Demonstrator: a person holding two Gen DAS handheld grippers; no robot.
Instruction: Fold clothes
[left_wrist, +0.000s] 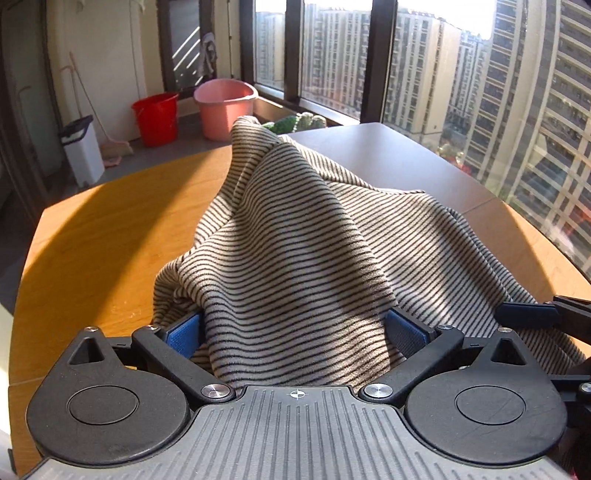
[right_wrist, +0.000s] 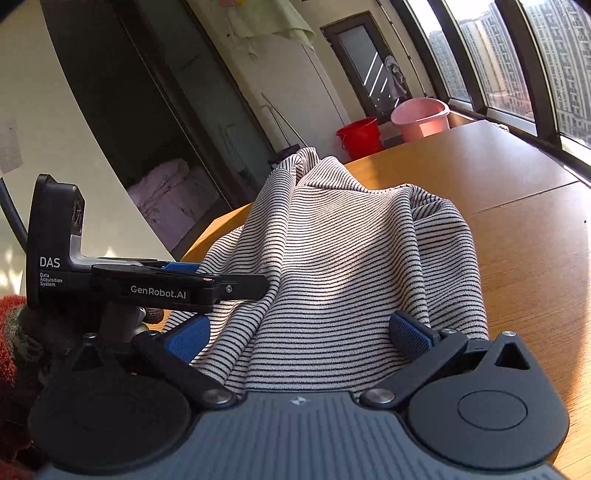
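- A striped garment (left_wrist: 295, 236) lies heaped on a wooden bench (left_wrist: 110, 221) beside a high-rise window, its near edge draped into both handheld grippers at once.
- The left gripper (left_wrist: 295, 325) has its blue pads spread wide with cloth lying loose between them and over the gripper's body; it is open, not pinching.
- The right gripper (right_wrist: 306, 332) shows the same in its own view: jaws apart, striped fabric (right_wrist: 332, 258) spilling between them, nothing clamped.
- The two grippers work side by side at the near edge, close together; the left gripper's body crosses the left of the right wrist view, level with the cloth.
- The garment runs away from both grippers toward the far side of the bench, rising to a bunched peak (left_wrist: 251, 129) in the middle; neither is clearly nearer to it.
- The judgement: any fold turns on each gripper closing on the hem at its pads, then carrying it forward over the heap.
- Open bench lies to the left, to the right and beyond the pile, where a seam (right_wrist: 517, 199) crosses the top; the curved bench edge is near on the left.
- A red bucket (left_wrist: 155, 118) and a pink bucket (left_wrist: 225, 107) stand on the floor well beyond, clear of the work.
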